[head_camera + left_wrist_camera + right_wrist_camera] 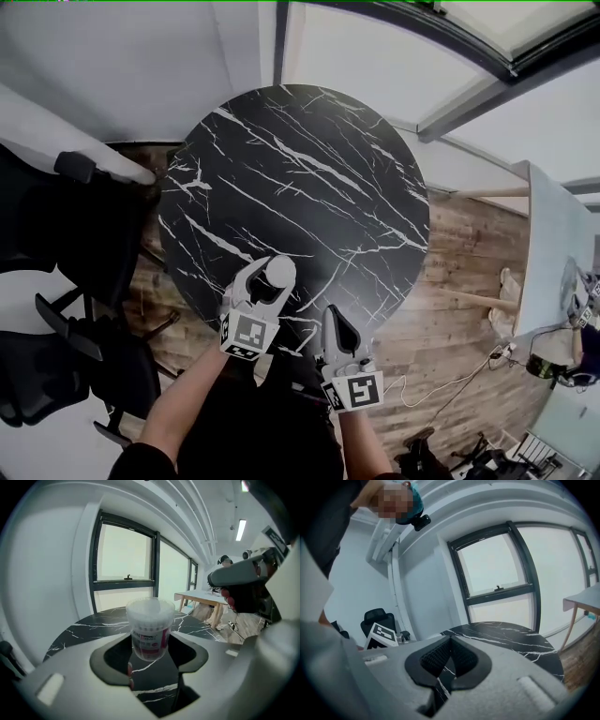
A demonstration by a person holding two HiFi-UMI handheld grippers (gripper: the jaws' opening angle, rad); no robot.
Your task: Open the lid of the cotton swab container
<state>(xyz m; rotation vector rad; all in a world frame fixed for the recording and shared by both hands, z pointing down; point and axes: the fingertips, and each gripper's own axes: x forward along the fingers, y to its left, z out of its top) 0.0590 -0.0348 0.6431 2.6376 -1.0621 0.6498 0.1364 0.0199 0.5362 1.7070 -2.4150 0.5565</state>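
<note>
The cotton swab container (pixel 150 625) is a clear round tub with a frosted white lid and a pink and white label. My left gripper (pixel 151 645) is shut on its sides and holds it upright above the black marble table (pixel 300 169). In the head view the container's white lid (pixel 280 272) shows at the tip of the left gripper (pixel 267 281), over the table's near edge. My right gripper (pixel 337 323) is just to its right, jaws shut on nothing, the ribbed pads (pixel 440 656) pressed together. The lid sits closed on the tub.
Black office chairs (pixel 56 234) stand left of the round table. A light wooden table (pixel 553 244) is at the right, with cables on the wood floor (pixel 469 375). Windows (pixel 124 555) lie beyond the table. The left gripper's marker cube (pixel 382 636) shows in the right gripper view.
</note>
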